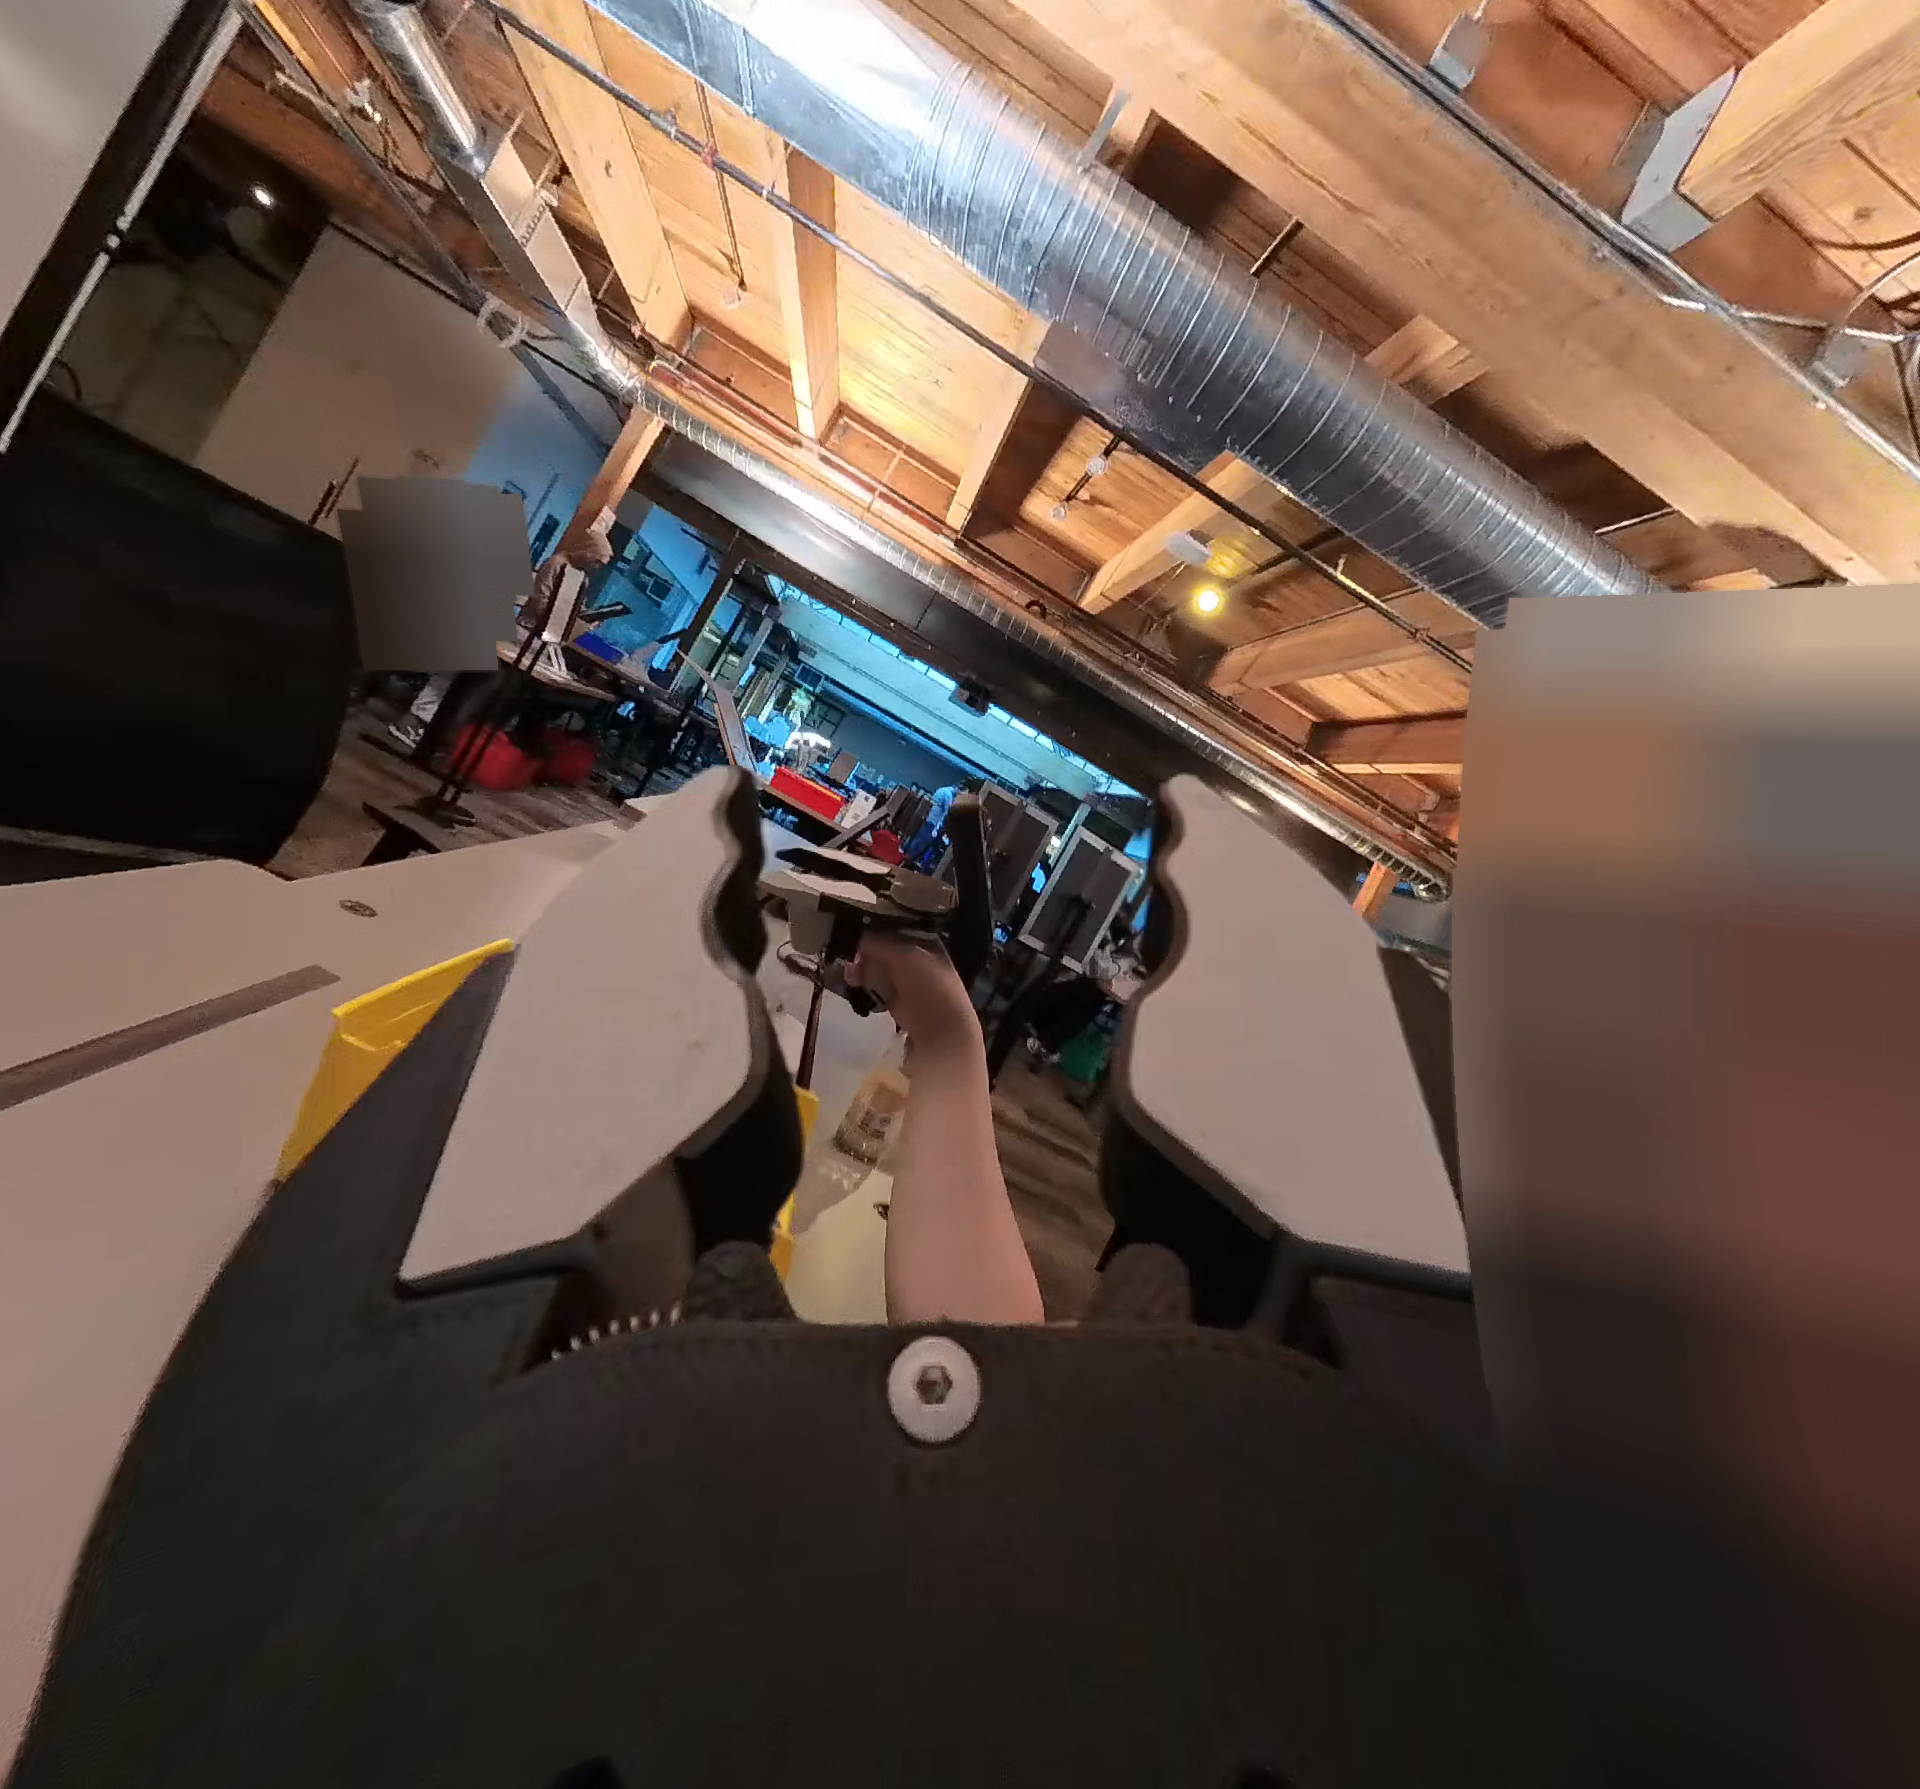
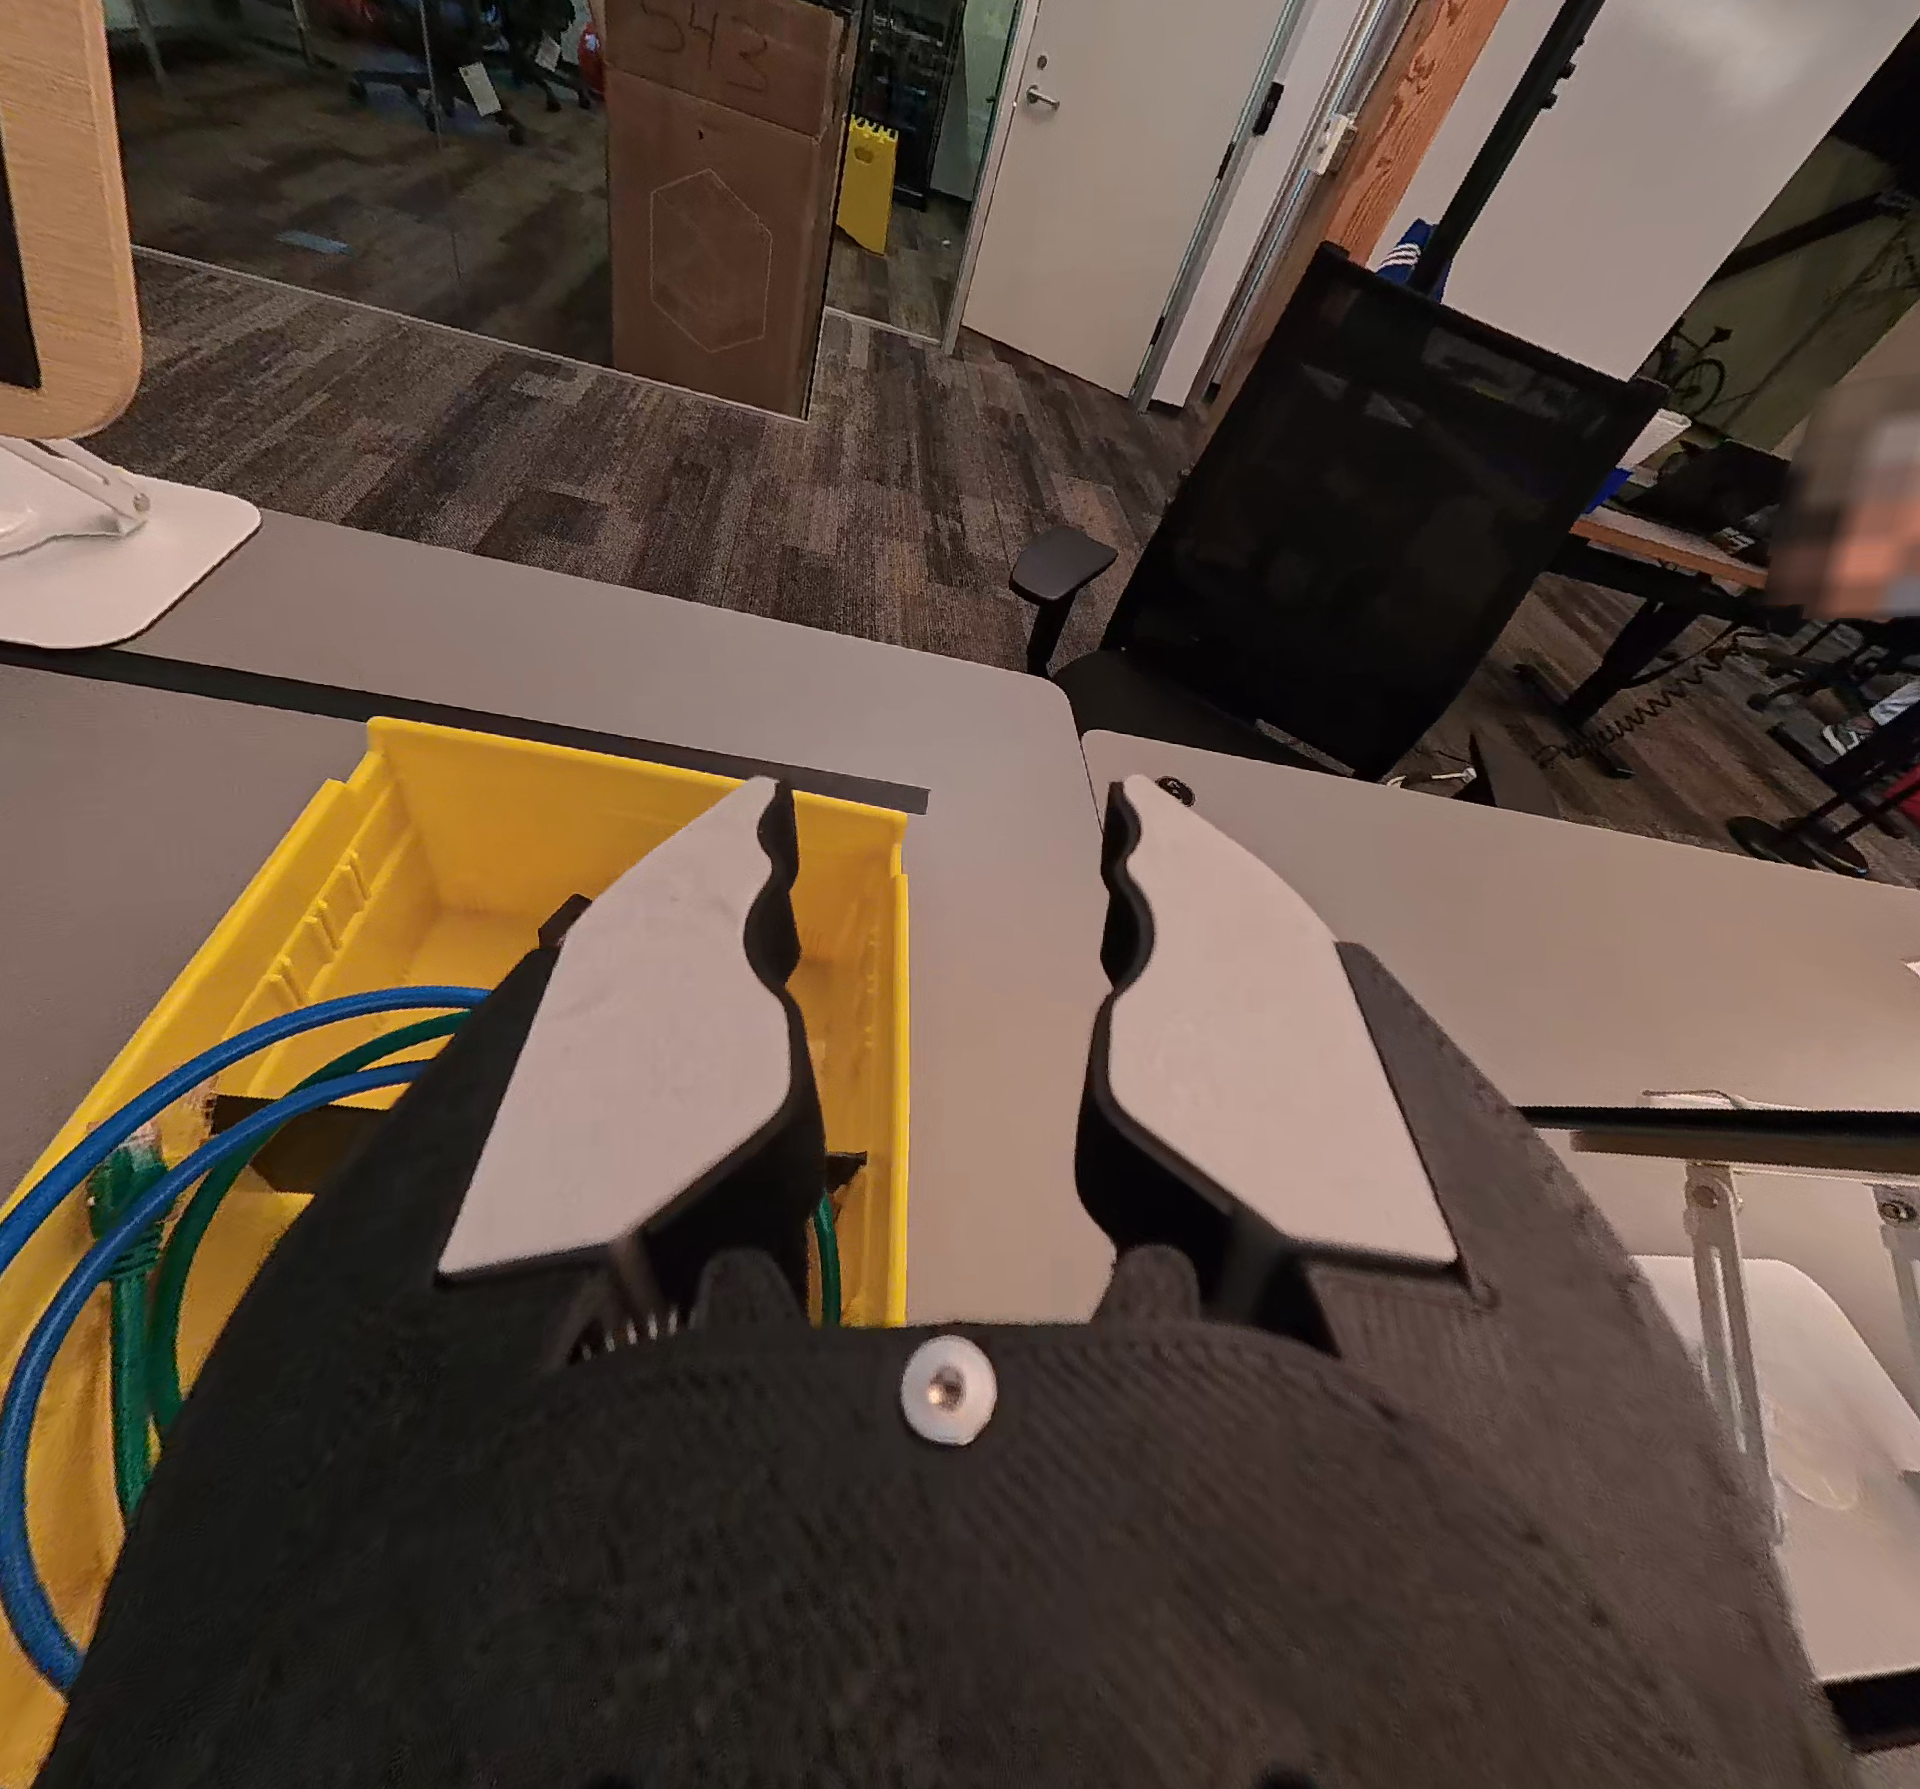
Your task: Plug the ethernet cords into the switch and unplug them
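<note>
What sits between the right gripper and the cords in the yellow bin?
Nothing visible. The right gripper is open above the desk, its left finger over the yellow bin. The blue cord and green cord lie uncovered in the open-topped bin, lower left of the gripper. The switch is not in view.

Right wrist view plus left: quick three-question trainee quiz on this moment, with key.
1. True or false: the right gripper holds a cable.
2. Which cords lie in the yellow bin?
A. a blue ethernet cord and a green ethernet cord
B. a red one only
C. none
3. Fill in: the left gripper points up towards the wooden ____, not the table.

Key: 1 false, its jaws stand open and empty. 2 A. 3 ceiling.
</note>
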`<control>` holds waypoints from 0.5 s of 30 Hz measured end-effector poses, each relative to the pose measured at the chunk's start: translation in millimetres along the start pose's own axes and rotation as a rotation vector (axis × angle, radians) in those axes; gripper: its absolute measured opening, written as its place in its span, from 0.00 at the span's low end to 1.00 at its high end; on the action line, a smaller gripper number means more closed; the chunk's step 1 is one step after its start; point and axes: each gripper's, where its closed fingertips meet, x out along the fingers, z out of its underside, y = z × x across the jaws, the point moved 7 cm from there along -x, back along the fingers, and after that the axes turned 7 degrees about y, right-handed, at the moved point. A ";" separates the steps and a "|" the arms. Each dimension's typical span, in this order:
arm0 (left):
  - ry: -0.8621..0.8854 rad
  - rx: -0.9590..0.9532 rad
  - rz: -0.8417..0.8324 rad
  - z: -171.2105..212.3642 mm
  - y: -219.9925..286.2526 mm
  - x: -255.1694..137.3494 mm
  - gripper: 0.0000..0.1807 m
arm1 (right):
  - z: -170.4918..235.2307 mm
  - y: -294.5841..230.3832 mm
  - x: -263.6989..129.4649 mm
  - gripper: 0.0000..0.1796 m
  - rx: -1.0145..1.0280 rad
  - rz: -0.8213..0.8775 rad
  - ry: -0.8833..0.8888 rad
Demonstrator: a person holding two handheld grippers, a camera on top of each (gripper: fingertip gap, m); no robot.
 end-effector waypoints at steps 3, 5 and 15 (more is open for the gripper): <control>0.052 0.044 -0.022 -0.8 0.0 -2.6 0.18 | -0.5 0.4 0.0 0.32 -0.010 0.010 0.000; 0.118 0.109 -0.048 -4.2 -0.4 -7.5 0.00 | -1.1 0.7 -0.5 0.32 -0.012 0.013 0.005; 0.299 0.268 -0.070 -21.3 -0.1 -20.4 0.00 | 0.0 -0.8 2.3 0.32 -0.048 0.031 -0.020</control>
